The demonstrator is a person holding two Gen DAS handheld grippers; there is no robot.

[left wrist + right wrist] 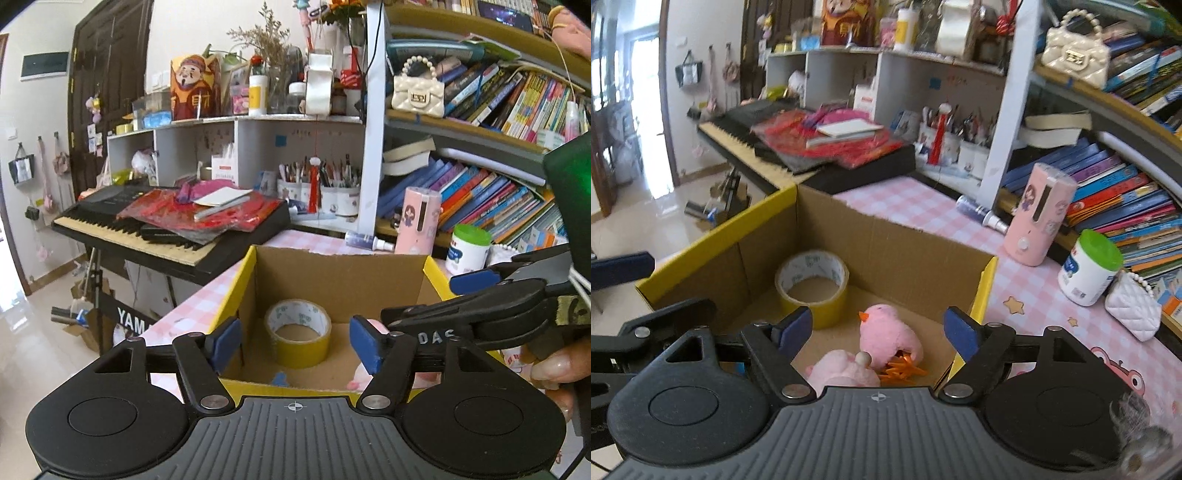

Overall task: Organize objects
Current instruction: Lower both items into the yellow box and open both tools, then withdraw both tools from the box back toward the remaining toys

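Left wrist: my left gripper (295, 345) gapes wide over the box (236, 291), holding nothing; the tape (298, 334) lies flat inside.
Right wrist: my right gripper (877, 332) is wide, empty; pink chick (886, 334) lies beside the tape (812, 288) in the box (905, 251).

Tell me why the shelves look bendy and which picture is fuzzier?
Left wrist view: the fisheye lens bows the bookshelf; the tape roll looks sharp. Right wrist view: same bending, softer all over, with white glare from the doorway and a smeary keyboard.
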